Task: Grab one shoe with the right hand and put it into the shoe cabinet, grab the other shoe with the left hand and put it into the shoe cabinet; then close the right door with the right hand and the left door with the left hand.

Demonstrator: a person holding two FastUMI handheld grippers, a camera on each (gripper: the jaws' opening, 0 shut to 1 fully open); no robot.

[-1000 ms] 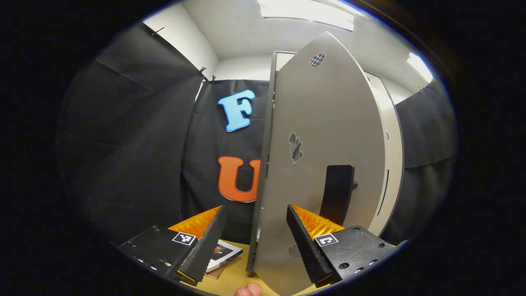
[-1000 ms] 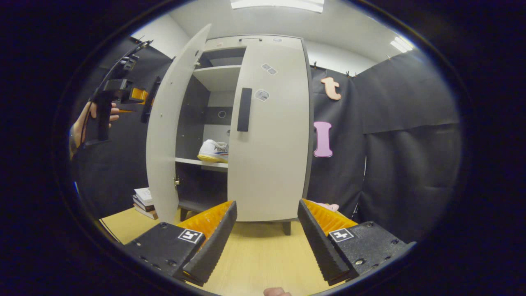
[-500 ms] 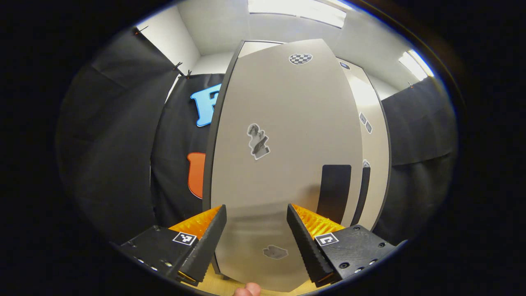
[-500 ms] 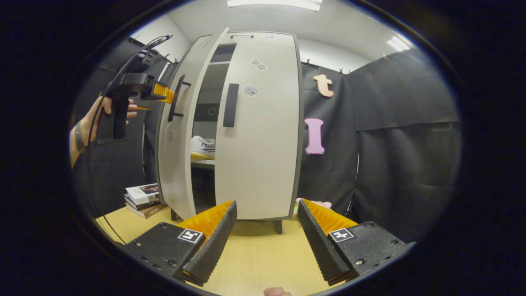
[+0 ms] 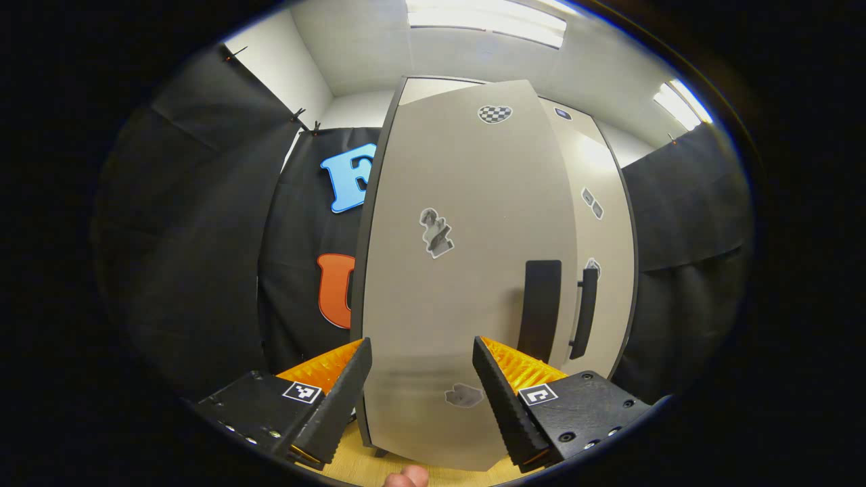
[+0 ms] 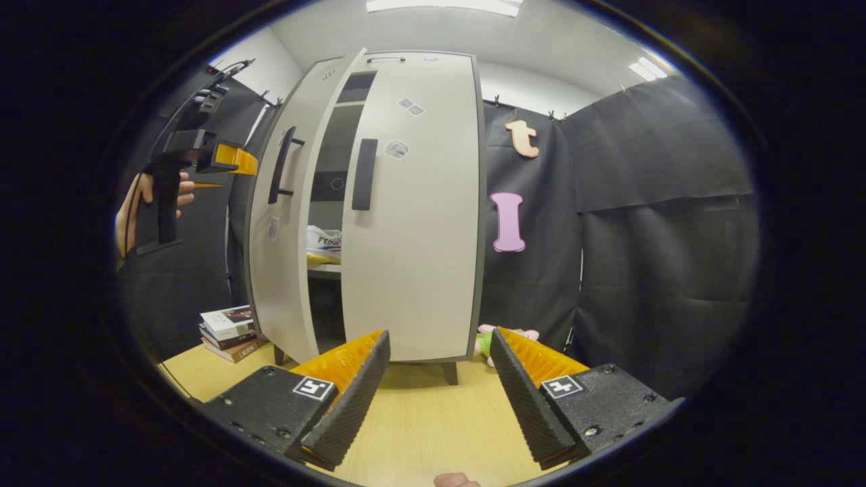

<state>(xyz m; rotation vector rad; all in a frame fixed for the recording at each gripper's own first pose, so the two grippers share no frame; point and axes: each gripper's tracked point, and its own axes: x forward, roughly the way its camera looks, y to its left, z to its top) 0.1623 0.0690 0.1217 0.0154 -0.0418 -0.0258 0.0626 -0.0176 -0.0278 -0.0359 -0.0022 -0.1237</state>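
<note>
The grey shoe cabinet (image 6: 413,223) stands on the wooden floor. Its right door (image 6: 419,270) is shut; its left door (image 6: 277,270) is ajar, leaving a narrow gap. A white shoe (image 6: 323,245) shows through that gap on a shelf. In the left gripper view, the left door (image 5: 460,284) is close ahead with its black handle (image 5: 541,308). My left gripper (image 5: 421,402) is open and empty in front of the door's outer face. In the right gripper view, a hand holds the left gripper (image 6: 237,174) just left of the door. My right gripper (image 6: 438,399) is open and empty, back from the cabinet.
A stack of books (image 6: 230,325) lies on the floor left of the cabinet. A pink and green soft toy (image 6: 482,338) sits by the cabinet's right foot. Black cloth walls close in on both sides. Bare wooden floor (image 6: 419,419) lies between my right gripper and the cabinet.
The left door has swung from wide open to nearly shut. The left gripper followed it, then drew back a little to the left. My right gripper has barely moved.
</note>
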